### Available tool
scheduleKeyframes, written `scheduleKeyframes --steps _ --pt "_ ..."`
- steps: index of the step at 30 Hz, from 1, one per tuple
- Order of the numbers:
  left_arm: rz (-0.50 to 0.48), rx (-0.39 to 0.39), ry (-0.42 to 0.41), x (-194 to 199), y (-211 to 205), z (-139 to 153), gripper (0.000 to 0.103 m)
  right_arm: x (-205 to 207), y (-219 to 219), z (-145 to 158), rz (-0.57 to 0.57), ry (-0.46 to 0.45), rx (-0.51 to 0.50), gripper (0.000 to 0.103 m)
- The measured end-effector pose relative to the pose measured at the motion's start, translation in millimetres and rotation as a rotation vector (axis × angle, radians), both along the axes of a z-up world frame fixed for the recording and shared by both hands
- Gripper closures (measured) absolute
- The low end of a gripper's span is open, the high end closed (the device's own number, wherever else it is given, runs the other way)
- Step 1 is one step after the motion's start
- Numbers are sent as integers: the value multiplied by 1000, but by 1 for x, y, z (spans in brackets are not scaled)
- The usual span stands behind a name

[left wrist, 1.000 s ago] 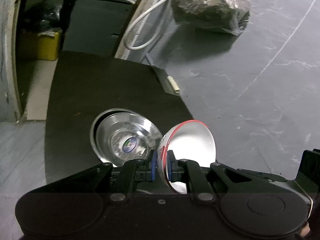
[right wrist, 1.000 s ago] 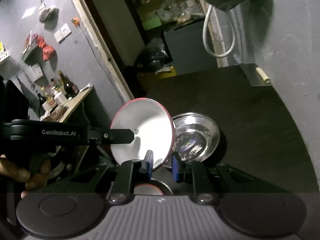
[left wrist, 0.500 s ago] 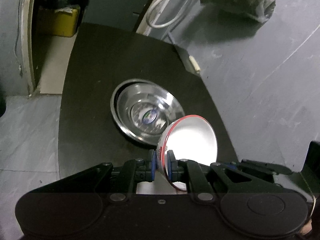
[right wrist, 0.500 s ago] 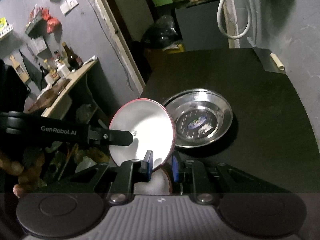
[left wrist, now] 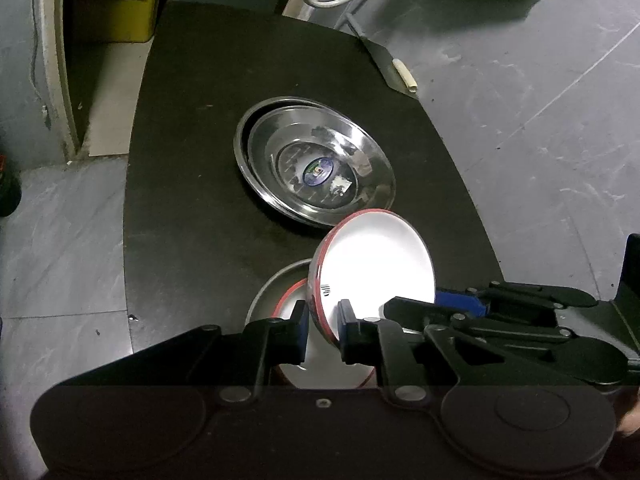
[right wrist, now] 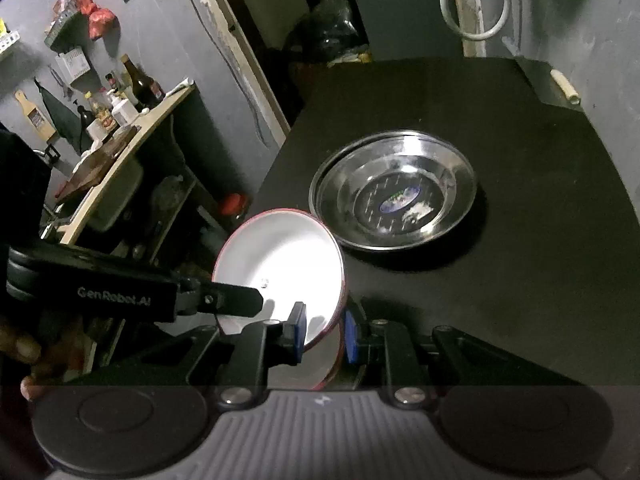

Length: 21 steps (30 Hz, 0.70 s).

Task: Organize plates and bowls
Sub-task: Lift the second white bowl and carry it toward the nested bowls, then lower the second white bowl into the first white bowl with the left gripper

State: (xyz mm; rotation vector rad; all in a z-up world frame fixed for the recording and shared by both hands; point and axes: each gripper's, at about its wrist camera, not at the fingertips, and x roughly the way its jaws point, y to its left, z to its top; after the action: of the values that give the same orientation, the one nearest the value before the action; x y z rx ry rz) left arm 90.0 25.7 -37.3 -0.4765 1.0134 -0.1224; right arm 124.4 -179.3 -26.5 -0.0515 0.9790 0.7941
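A white bowl with a red rim (left wrist: 376, 264) (right wrist: 280, 264) hangs tilted just above the black table (left wrist: 192, 208), gripped from both sides. My left gripper (left wrist: 323, 316) pinches its near rim between blue pads, and its jaws are opening slightly. My right gripper (right wrist: 324, 334) is shut on the opposite rim; its fingers (left wrist: 460, 305) show at the right of the left wrist view. Under the held bowl sits a second red-rimmed bowl (left wrist: 292, 300) on a grey plate (left wrist: 268, 292). Beyond them lie stacked steel plates (left wrist: 316, 164) (right wrist: 394, 192).
The table's curved edge (left wrist: 132, 240) drops to a grey tiled floor on the left, and a grey wall (left wrist: 540, 120) runs along the right. A small white roll (left wrist: 405, 78) lies at the far table edge. A cluttered shelf with bottles (right wrist: 132, 92) stands left.
Both grippers have sunk toward the table with the bowl and tipped further down. The second bowl on its grey plate has come into view beneath the held one.
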Motion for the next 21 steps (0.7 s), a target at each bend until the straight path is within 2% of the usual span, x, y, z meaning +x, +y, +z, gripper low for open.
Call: scheduleKeyframes --steps 21 --pt "-42 4 79 4 -1 -13 83 2 10 -11 23 50 -45 78"
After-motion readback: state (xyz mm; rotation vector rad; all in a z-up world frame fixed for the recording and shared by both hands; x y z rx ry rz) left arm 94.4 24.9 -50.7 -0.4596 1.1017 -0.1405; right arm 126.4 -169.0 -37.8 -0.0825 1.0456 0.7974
